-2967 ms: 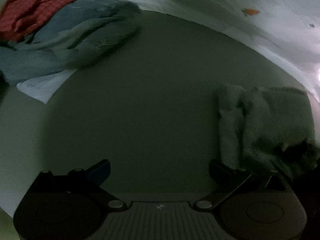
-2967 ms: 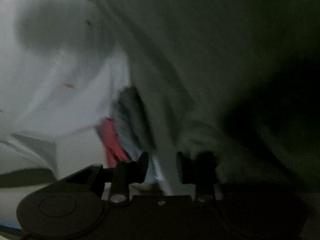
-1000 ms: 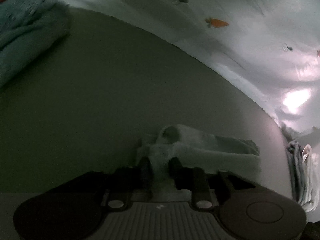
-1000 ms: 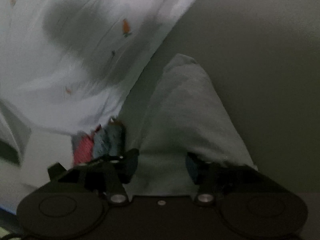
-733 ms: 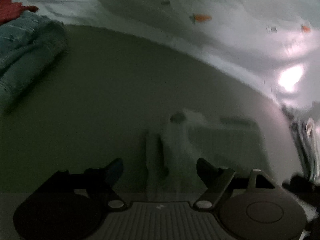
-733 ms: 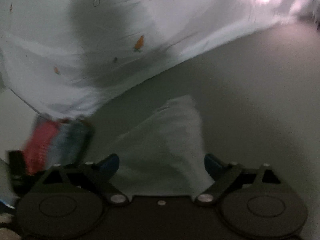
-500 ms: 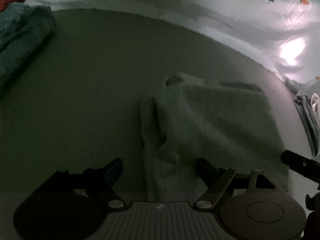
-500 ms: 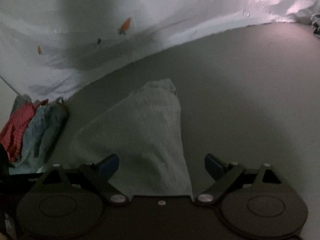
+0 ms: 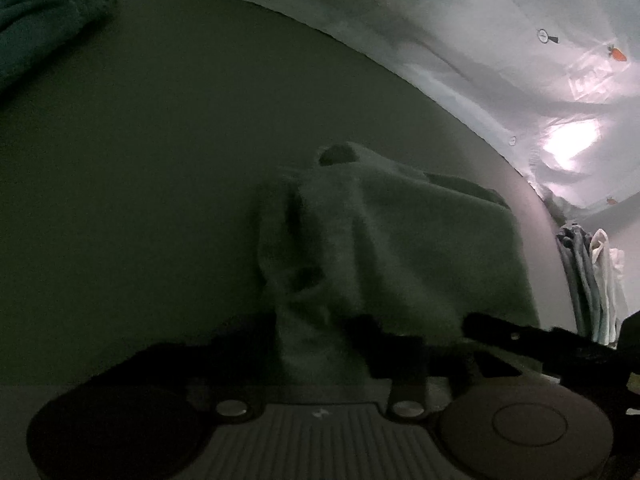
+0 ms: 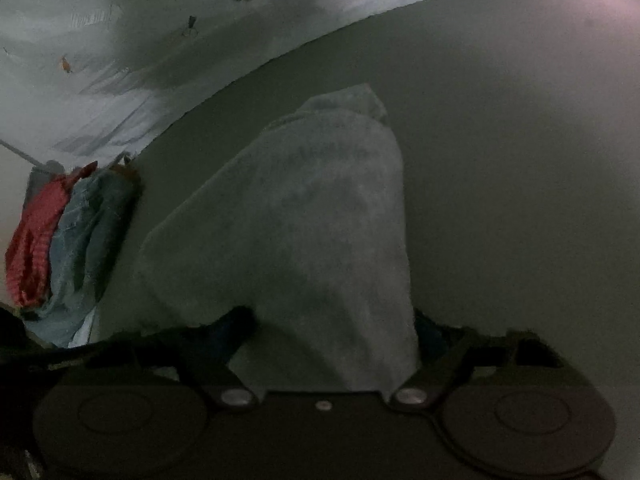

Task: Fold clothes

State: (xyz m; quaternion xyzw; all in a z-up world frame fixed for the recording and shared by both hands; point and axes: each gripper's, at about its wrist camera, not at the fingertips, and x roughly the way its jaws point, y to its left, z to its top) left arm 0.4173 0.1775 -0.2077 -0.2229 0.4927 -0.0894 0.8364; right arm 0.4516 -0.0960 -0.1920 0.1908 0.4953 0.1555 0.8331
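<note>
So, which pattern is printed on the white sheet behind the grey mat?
Small orange carrots on the white sheet, clearest in the left wrist view.

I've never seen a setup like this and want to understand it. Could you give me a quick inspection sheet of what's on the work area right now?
Surface: dark olive-grey mat, dimly lit, lying over a white sheet printed with small carrots.
Job's things: pale grey-green fleecy garment, partly folded, lying on the mat.
Clutter: heap of red and light blue clothes at the mat's left edge; stack of folded grey and white cloth at its right edge.
Grippers: left gripper has its fingers against a bunched edge of the garment, grip unclear in the dark; right gripper is open, fingers either side of the garment's near end.
Cables: nothing seen.
Surroundings: bright glare patch on the sheet.
</note>
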